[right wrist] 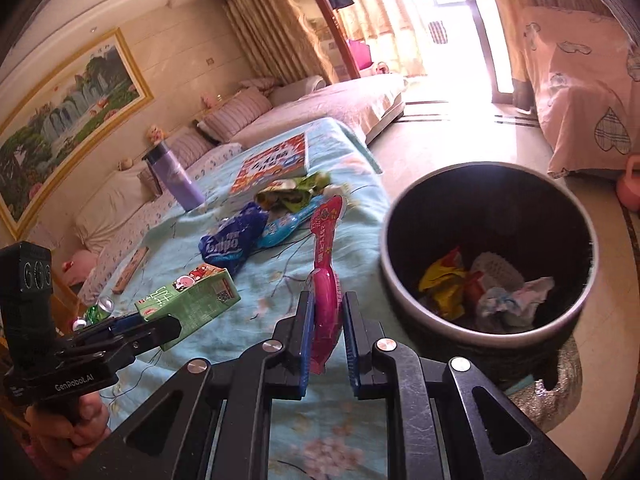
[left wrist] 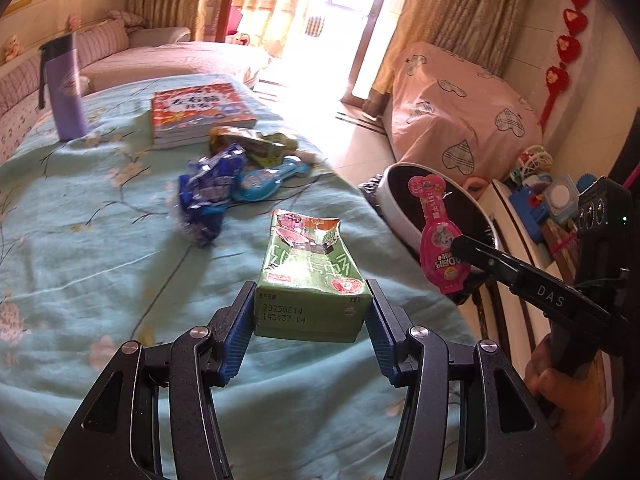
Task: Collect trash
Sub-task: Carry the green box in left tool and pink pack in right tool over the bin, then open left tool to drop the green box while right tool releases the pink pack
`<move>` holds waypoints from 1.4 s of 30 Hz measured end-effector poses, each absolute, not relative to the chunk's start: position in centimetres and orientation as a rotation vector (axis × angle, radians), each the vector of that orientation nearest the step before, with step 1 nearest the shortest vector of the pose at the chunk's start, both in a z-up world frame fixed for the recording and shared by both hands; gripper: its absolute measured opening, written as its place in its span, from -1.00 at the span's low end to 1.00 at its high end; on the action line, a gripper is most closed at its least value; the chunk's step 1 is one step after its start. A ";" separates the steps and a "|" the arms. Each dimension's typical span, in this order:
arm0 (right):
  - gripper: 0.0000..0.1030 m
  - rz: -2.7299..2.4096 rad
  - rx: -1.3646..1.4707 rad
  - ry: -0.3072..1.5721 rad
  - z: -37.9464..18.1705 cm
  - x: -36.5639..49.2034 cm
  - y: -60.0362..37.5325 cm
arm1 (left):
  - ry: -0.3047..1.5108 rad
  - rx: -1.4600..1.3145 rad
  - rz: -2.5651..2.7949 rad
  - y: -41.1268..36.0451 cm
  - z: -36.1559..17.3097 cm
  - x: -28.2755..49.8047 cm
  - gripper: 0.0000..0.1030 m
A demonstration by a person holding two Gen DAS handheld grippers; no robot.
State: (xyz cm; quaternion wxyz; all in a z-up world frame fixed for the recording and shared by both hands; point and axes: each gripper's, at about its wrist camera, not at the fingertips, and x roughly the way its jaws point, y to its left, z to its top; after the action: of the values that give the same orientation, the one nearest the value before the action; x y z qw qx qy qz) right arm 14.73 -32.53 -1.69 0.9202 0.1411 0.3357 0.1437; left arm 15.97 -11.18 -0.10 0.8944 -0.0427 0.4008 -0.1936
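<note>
Right tongs (right wrist: 326,320) clamp pink wrapper (right wrist: 326,264); bin (right wrist: 488,336) beside, trash inside.

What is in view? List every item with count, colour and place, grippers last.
carton: 1, green, held above the cloth
pouch: 1, pink, held near the bin
wrappers: about 3, dark blue, light blue, olive, mid cloth
books: 1 stack, red covers, far end of cloth
bottle: 1, purple, far left of cloth
cloth: 1, turquoise floral, covering the table
bin: 1, black inside, on the floor beside the table, trash inside
cans: 2, one green, low at left
left gripper: 1, black, blue pads, on the carton
right gripper: 1, black, on the pouch
</note>
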 end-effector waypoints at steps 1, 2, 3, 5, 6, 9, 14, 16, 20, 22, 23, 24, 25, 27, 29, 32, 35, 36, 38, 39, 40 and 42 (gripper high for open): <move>-0.72 0.287 0.295 0.685 -1.6 14.7 -33.0 | 0.828 -0.082 -0.411 -11.8 0.0 16.0 0.01; -0.72 0.274 0.301 0.678 -1.6 14.5 -33.7 | 0.823 -0.074 -0.421 -12.4 0.2 16.0 0.01; -0.72 0.263 0.307 0.673 -1.5 14.3 -34.2 | 0.819 -0.067 -0.431 -13.1 0.3 16.1 0.01; -0.72 0.243 0.319 0.666 -1.5 14.1 -35.3 | 0.814 -0.055 -0.452 -14.4 0.5 16.2 0.01; -0.72 0.232 0.324 0.663 -1.5 14.0 -35.9 | 0.812 -0.047 -0.463 -15.1 0.6 16.3 0.01; -0.72 0.205 0.334 0.658 -1.5 14.1 -37.3 | 0.805 -0.025 -0.491 -17.3 0.8 16.6 0.01; -0.72 0.163 0.344 0.648 -1.5 13.9 -39.5 | 0.800 -0.002 -0.532 -20.2 1.1 17.4 0.01; -0.72 0.149 0.349 0.647 -1.5 14.1 -40.3 | 0.794 0.006 -0.545 -21.2 1.3 17.8 0.01; -0.72 0.125 0.357 0.649 -1.8 14.7 -41.6 | 0.788 0.025 -0.562 -23.2 1.5 18.8 0.01; -0.72 0.117 0.360 0.653 -1.9 15.1 -42.1 | 0.795 0.029 -0.565 -23.8 1.3 19.3 0.01; -0.72 0.113 0.359 0.655 -1.9 15.3 -42.3 | 0.801 0.029 -0.568 -24.2 1.2 19.6 0.01; -0.72 0.110 0.357 0.657 -2.0 15.6 -42.4 | 0.806 0.030 -0.570 -24.5 1.0 19.9 0.01; -0.72 0.108 0.356 0.659 -2.0 15.7 -42.5 | 0.809 0.034 -0.569 -24.8 0.8 20.1 0.01; -0.72 0.106 0.353 0.664 -2.0 16.1 -42.6 | 0.818 0.037 -0.571 -25.4 0.6 20.6 0.01; -0.72 0.105 0.351 0.673 -2.2 16.6 -42.8 | 0.824 0.040 -0.572 -25.8 0.4 20.9 0.01; -0.72 0.101 0.350 0.686 -2.5 17.1 -43.1 | 0.831 0.048 -0.573 -26.5 0.1 21.4 0.01; -0.72 0.098 0.349 0.694 -2.8 17.4 -43.4 | 0.838 0.054 -0.573 -27.0 -0.2 22.0 0.01; -0.72 0.098 0.348 0.696 -2.9 17.5 -43.5 | 0.840 0.054 -0.573 -27.2 -0.3 22.1 0.01; -0.72 0.094 0.345 0.701 -3.0 17.8 -43.6 | 0.845 0.055 -0.573 -27.4 -0.5 22.4 0.01; -0.72 0.093 0.346 0.704 -3.0 17.9 -43.7 | 0.847 0.056 -0.573 -27.4 -0.5 22.5 0.01; -0.72 0.093 0.347 0.706 -3.0 18.1 -43.9 | 0.850 0.056 -0.574 -27.5 -0.6 22.6 0.01; -0.72 0.087 0.344 0.709 -3.1 18.3 -44.1 | 0.857 0.061 -0.571 -27.7 -0.9 22.7 0.01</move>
State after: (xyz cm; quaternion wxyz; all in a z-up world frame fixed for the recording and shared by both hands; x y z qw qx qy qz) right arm 18.27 -44.06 -3.08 0.9224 0.1674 0.3455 0.0426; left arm 22.71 -27.72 -0.92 0.8698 0.0290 0.4100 -0.2730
